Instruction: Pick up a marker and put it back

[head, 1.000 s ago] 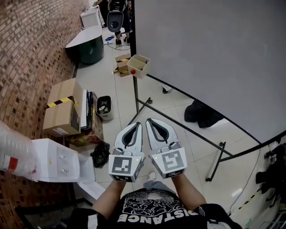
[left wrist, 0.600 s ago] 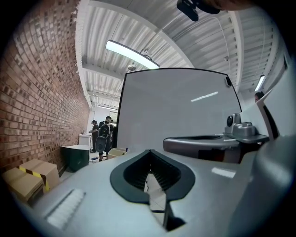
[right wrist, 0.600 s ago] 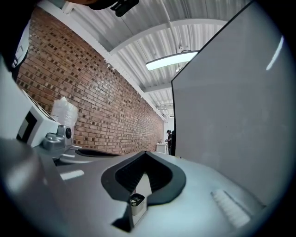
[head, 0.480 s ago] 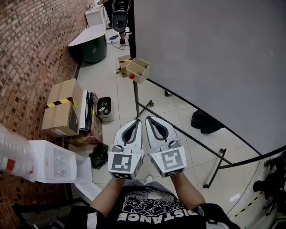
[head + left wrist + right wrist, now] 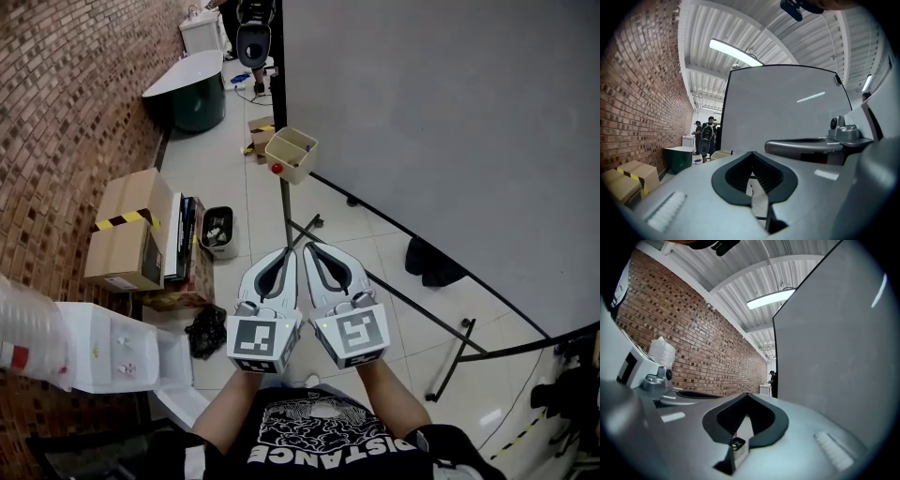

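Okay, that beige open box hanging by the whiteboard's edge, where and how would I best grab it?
Likely one thin side wall of the beige box, coming down from above: its open top faces up, so a jaw fits on each side of the rim. The left gripper and right gripper are both shut, so open one first.

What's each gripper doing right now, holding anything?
Left gripper: closed, holding nothing.
Right gripper: closed, holding nothing.
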A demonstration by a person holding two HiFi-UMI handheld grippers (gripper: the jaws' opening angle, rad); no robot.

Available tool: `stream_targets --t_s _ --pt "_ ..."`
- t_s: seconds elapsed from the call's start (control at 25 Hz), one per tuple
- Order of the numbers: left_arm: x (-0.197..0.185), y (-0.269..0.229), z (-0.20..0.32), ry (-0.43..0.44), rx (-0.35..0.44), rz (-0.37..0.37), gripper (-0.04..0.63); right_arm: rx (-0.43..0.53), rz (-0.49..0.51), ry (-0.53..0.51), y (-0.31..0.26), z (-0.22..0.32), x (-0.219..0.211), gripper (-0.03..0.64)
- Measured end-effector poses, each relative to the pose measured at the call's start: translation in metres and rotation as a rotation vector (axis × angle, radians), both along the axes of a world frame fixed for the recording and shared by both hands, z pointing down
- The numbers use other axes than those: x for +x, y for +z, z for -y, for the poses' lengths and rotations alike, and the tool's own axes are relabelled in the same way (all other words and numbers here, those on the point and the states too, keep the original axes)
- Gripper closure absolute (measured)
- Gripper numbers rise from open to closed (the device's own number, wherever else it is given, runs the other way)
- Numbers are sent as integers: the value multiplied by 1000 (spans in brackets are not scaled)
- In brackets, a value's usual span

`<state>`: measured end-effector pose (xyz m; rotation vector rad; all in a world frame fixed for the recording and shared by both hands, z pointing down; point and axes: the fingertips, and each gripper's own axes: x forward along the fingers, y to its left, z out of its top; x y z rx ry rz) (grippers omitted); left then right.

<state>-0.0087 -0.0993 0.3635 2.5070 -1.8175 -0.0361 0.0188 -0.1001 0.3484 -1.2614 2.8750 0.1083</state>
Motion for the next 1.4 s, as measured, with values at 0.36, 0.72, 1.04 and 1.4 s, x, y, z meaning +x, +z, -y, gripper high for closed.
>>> stream_targets --t_s 0.36,0.72,1.04,1.4 --pt "-13 2 64 22 4 -4 589 11 -7 13 3 60 -17 617" --pt "-33 13 122 55 5 -5 589 -11 -12 59 15 119 -32 617" --pt "-43 9 157 112 -14 -6 589 -36 -35 98 28 164 -45 611" --pt "-58 11 184 121 -26 -1 589 -91 -52 135 54 208 -55 594"
